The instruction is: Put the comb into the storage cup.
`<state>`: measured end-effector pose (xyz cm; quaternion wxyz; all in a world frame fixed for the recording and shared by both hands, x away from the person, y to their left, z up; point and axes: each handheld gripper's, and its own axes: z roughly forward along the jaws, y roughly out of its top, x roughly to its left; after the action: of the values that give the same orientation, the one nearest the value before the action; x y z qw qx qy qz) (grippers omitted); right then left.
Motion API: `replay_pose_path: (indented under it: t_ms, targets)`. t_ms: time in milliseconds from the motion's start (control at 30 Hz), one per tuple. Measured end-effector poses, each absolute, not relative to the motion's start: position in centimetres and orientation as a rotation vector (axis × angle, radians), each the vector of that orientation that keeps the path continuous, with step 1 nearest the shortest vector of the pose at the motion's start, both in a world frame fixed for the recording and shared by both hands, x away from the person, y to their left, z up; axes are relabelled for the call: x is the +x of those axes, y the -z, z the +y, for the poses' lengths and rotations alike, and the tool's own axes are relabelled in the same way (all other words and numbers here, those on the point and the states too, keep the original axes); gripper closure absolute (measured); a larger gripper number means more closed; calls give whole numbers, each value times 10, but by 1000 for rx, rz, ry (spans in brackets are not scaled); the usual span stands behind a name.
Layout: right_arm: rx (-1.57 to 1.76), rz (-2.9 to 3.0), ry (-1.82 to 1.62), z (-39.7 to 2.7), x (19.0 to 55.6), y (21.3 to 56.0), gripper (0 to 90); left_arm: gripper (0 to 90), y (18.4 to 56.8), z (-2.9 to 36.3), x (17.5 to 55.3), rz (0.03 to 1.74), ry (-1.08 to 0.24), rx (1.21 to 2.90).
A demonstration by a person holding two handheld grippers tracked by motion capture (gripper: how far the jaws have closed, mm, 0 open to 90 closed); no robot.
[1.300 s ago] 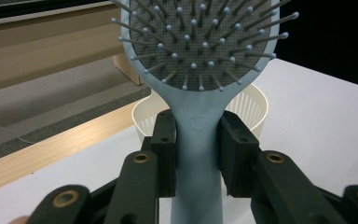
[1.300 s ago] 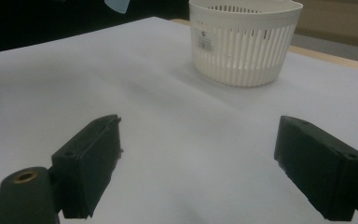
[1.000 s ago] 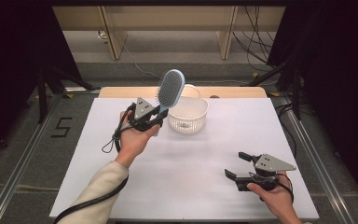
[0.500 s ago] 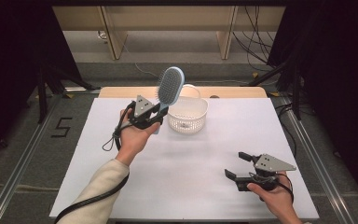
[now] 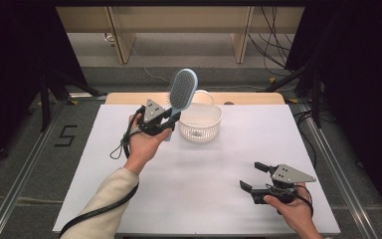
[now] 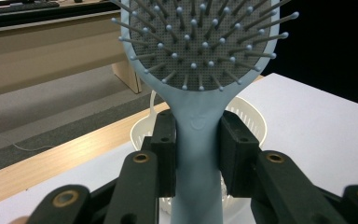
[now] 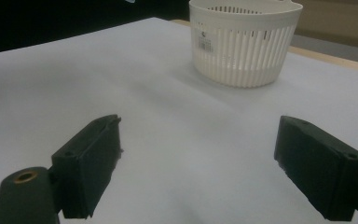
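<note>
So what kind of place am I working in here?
Most likely a lab recording station, not a home: a white-covered table ringed by black curtains, loose cables on the floor behind, and a number 5 marked on the floor beside the table.

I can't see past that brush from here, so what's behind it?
Behind the brush, held upright in the left fingers, stands a white basket on the table. The brush handle covers the basket's middle, so its inside can't be seen.
</note>
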<state>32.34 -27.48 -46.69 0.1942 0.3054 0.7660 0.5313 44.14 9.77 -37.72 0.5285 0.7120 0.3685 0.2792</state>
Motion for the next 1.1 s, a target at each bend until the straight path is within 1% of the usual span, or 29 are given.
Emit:
replay_pose_path:
  t_ms: [1100]
  targets:
    - [856, 2150, -1490, -275, 324, 467, 154, 698, 372, 87, 450, 864, -669, 1701]
